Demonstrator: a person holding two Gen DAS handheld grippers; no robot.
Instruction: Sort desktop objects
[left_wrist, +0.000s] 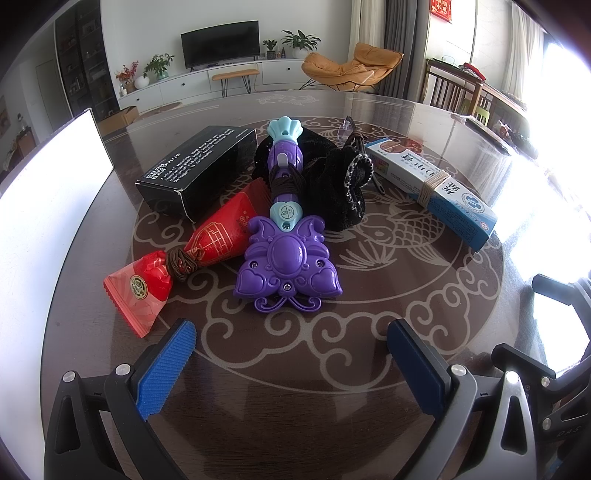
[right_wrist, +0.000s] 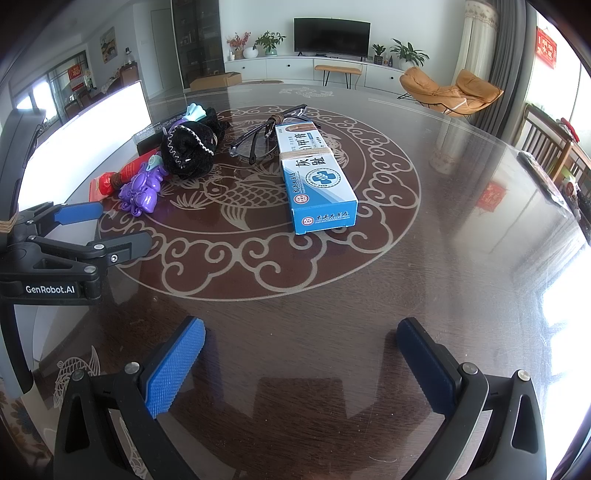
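Hovering above the table (left_wrist: 406, 110), the left gripper (left_wrist: 291, 354) and the right gripper (right_wrist: 301, 354) both gape with nothing between their pads. Ahead lie the purple toy (left_wrist: 286, 254), red packet (left_wrist: 221, 230), black box (left_wrist: 201, 166), black cloth (left_wrist: 340, 188), glasses (right_wrist: 258, 134) and blue-white box (right_wrist: 317, 173), clustered together.

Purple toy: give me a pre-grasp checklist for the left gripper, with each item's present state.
1. Left gripper open: ok.
2. Purple toy straight ahead of it: ok.
3. Toy free of neighbours: not ok, it touches the red packet and black cloth.
4. Cord around the toy's handle tied to anything else: cannot tell.
5. Right gripper open and away from the pile: ok.
6. Blue box apart from the toy: ok.
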